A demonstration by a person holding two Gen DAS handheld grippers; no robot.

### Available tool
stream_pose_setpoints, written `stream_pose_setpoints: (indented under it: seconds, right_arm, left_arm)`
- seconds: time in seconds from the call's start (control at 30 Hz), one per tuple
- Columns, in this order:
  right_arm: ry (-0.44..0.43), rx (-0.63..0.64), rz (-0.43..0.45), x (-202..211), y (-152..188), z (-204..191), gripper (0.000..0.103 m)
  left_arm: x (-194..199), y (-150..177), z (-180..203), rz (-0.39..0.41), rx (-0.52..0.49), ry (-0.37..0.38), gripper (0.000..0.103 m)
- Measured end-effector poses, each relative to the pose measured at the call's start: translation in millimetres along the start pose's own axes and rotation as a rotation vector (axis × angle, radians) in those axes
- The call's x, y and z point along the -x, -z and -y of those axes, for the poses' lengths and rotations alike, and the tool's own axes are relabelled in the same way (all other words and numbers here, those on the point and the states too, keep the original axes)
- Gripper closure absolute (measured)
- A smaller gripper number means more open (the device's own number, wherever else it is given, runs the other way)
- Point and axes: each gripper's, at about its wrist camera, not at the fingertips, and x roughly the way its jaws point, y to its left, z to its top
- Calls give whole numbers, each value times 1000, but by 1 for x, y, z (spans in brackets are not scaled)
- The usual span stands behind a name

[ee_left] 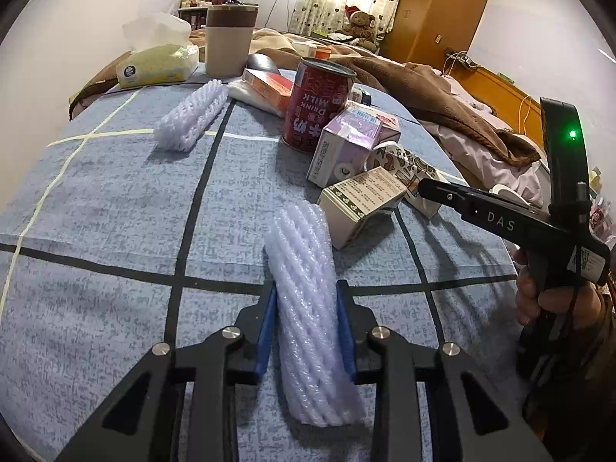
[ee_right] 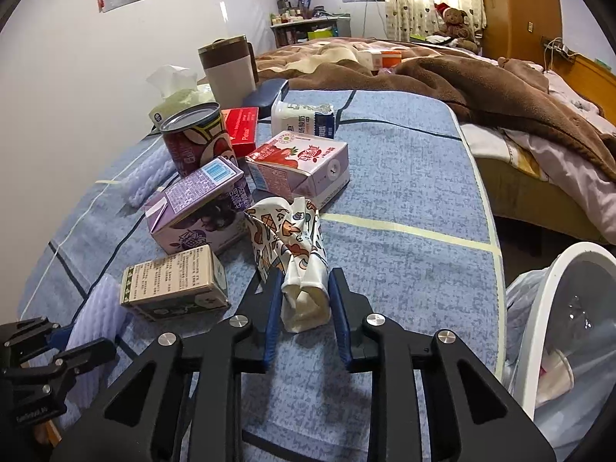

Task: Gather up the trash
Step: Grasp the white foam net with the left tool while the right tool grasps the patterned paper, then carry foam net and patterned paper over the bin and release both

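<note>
While the left gripper (ee_left: 306, 331) pinches the foam sleeve (ee_left: 308, 304) and the right gripper (ee_right: 304, 313) brackets the crumpled cup (ee_right: 296, 265) at lower centre, either soft piece could be squeezed loose.

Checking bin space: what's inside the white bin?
The bin has a clear bag liner; one paper cup shows inside. Anything deeper is hidden.

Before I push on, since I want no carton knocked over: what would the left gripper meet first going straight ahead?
The left gripper already straddles the white foam net sleeve, so that comes first. Beyond its far end, probably the green-patterned carton, slightly right; depth is unclear.
</note>
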Motion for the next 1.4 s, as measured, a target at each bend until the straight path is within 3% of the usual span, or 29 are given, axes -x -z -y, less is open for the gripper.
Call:
stream_pose_setpoints:
  seconds: [0.83, 1.03, 1.4]
  right_arm:
    - [40, -61, 174, 72, 22, 5, 83]
    - [87, -105, 227, 97, 31, 18, 83]
    - [203, -187, 287, 129, 43, 50, 83]
  left_arm:
    - [43, -11, 36, 124, -91, 1, 73]
    - [50, -18, 58, 162, -150, 3, 73]
    - [47, -34, 108, 187, -240, 79, 73]
